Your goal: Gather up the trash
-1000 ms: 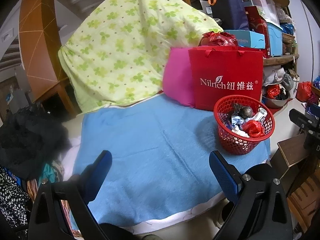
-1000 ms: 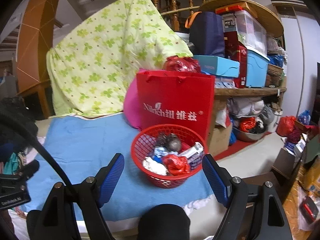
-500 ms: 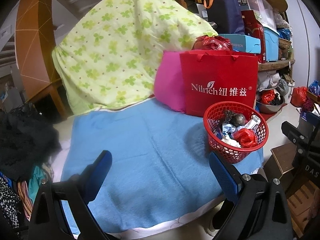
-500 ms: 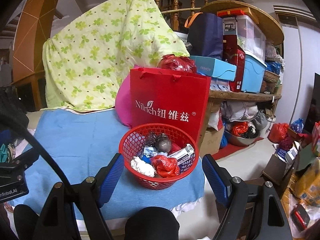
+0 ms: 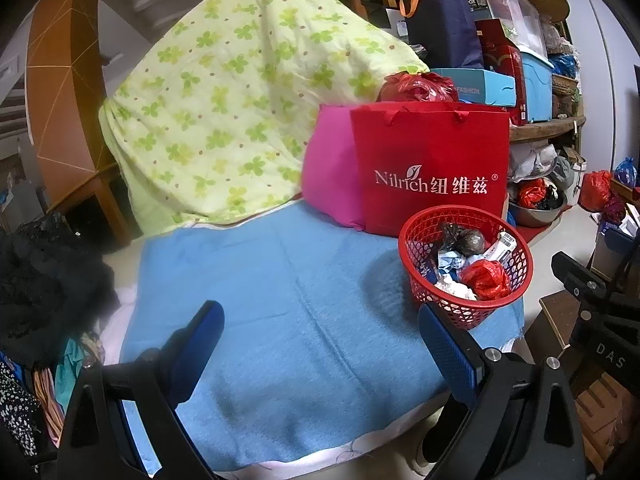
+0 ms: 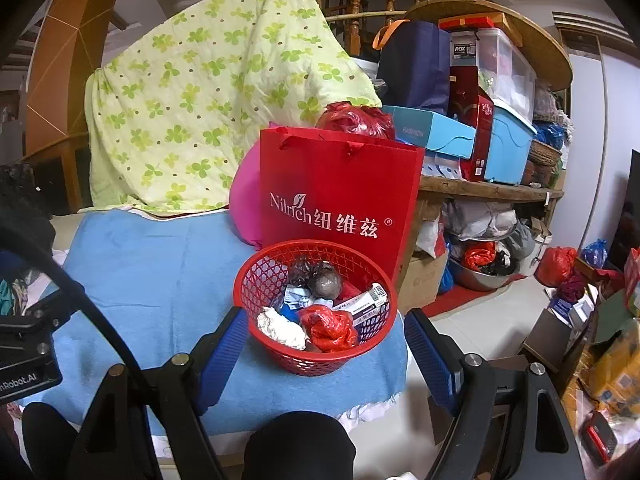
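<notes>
Trash fills my red basket point(image 6: 316, 308) at centre frame on the blue towel point(image 6: 160, 280): crumpled red bag point(image 6: 330, 328), white wad point(image 6: 280, 326), dark ball point(image 6: 325, 280), labelled packet point(image 6: 366, 300). Red gift bag point(image 6: 336, 204) stands behind. Left gripper point(image 5: 320, 334) and right gripper point(image 6: 322, 338) both gape, holding nothing.

basket point(image 6: 256, 280): red mesh
towel point(image 5: 280, 280): plain blue
bag point(image 6: 340, 200): red, white lettering
quilt point(image 5: 240, 100): pale green, clover print

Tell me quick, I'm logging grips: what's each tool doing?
Left tool: open, holding nothing.
Right tool: open, empty, either side of the red basket.
</notes>
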`<state>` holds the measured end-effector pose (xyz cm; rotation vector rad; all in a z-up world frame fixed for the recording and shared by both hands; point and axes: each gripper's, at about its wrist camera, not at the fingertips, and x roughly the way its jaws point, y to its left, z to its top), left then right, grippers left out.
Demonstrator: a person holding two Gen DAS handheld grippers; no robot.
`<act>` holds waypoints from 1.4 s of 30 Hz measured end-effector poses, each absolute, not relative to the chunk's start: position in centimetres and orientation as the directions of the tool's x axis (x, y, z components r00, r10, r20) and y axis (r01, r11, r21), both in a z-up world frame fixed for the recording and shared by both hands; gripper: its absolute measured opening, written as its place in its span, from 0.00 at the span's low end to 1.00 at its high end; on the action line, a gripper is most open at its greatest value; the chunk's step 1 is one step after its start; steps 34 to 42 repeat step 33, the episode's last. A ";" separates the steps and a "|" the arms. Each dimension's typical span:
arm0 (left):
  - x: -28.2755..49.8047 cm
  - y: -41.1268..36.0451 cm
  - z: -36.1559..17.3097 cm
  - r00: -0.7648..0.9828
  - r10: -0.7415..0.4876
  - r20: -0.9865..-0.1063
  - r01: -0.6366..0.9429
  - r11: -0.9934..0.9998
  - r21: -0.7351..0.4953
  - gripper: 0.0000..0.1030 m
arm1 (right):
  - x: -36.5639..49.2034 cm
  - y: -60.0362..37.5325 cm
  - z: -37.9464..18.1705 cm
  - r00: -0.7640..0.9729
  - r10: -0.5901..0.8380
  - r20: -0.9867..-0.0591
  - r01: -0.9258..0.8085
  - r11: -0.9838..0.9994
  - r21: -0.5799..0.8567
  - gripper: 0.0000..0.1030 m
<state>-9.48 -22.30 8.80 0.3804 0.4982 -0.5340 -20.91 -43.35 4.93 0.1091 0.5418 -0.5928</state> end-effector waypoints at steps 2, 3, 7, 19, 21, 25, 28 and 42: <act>-9.5 -22.2 8.7 0.746 -0.390 -0.539 0.568 0.796 0.211 0.95 | -20.9 -43.3 5.0 0.693 -0.506 -0.514 0.559 0.827 -0.060 0.80; -9.5 -22.1 8.7 0.746 -0.391 -0.539 0.569 0.795 0.211 0.95 | -20.8 -43.2 5.0 0.692 -0.507 -0.515 0.559 0.827 -0.062 0.80; -9.5 -22.3 8.7 0.743 -0.394 -0.541 0.571 0.794 0.206 0.95 | -20.8 -43.2 5.0 0.692 -0.505 -0.516 0.559 0.827 -0.061 0.80; -8.3 -23.4 8.2 0.723 -0.417 -0.551 0.599 0.776 0.198 0.95 | -20.4 -44.2 4.6 0.658 -0.537 -0.528 0.592 0.802 -0.078 0.80; -8.0 -23.7 8.0 0.716 -0.425 -0.553 0.608 0.770 0.196 0.95 | -20.2 -44.5 4.5 0.646 -0.550 -0.529 0.604 0.792 -0.086 0.80; -7.2 -24.4 7.4 0.702 -0.437 -0.563 0.624 0.757 0.191 0.95 | -19.9 -45.4 4.2 0.618 -0.577 -0.534 0.631 0.769 -0.101 0.80; -6.6 -25.1 6.9 0.692 -0.449 -0.565 0.639 0.746 0.189 0.95 | -19.4 -46.3 4.0 0.604 -0.584 -0.542 0.647 0.757 -0.093 0.80; -3.6 -23.6 6.0 0.693 -0.461 -0.554 0.617 0.777 0.125 0.95 | -17.9 -46.1 4.1 0.645 -0.549 -0.531 0.618 0.784 -0.060 0.80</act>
